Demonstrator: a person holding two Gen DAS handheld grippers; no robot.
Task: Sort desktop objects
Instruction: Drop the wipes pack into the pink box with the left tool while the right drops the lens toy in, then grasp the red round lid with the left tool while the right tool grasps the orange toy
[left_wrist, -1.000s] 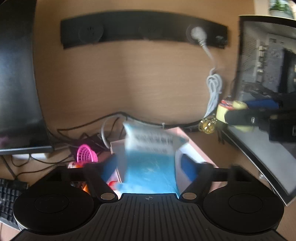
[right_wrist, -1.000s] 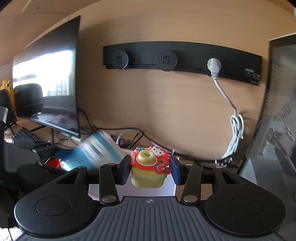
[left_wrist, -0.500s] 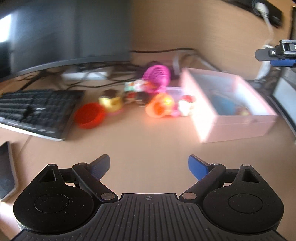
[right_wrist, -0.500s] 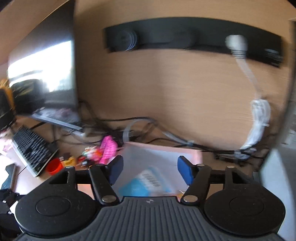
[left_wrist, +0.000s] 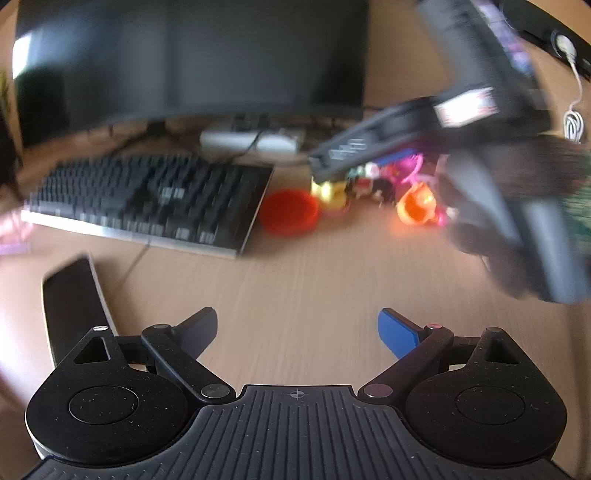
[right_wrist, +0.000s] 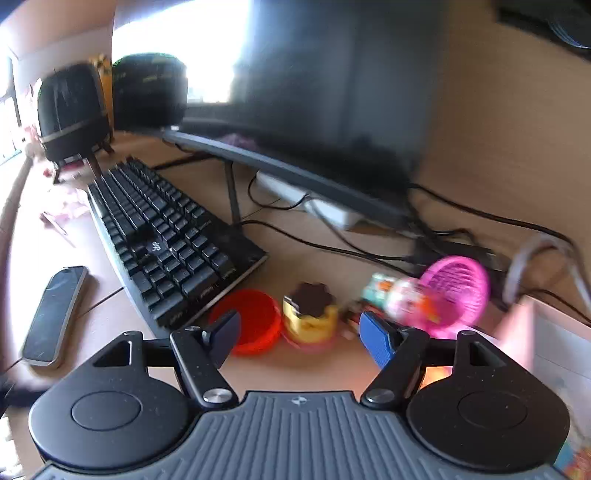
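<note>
My left gripper (left_wrist: 297, 332) is open and empty above bare desk. My right gripper (right_wrist: 299, 334) is open and empty, just in front of a red bowl (right_wrist: 251, 319) and a yellow toy with a brown top (right_wrist: 309, 314). A pink round basket (right_wrist: 456, 291) and small colourful toys (right_wrist: 395, 293) lie right of them. The pink box's (right_wrist: 532, 332) corner shows at the right edge. In the left wrist view the red bowl (left_wrist: 289, 215), yellow toy (left_wrist: 328, 194) and an orange toy (left_wrist: 417, 206) lie far ahead, partly hidden by the blurred right gripper body (left_wrist: 480, 122).
A black keyboard (right_wrist: 166, 240) lies left of the toys, a phone (right_wrist: 53, 314) nearer left. A monitor (right_wrist: 332, 92) stands behind, with a white power strip (right_wrist: 317, 206) and cables under it. Two dark speakers (right_wrist: 70, 110) stand far left.
Both grippers let go of their loads, a blue packet and a yellow-red toy, at the pink box. Both then swung left toward the toys and keyboard, open.
</note>
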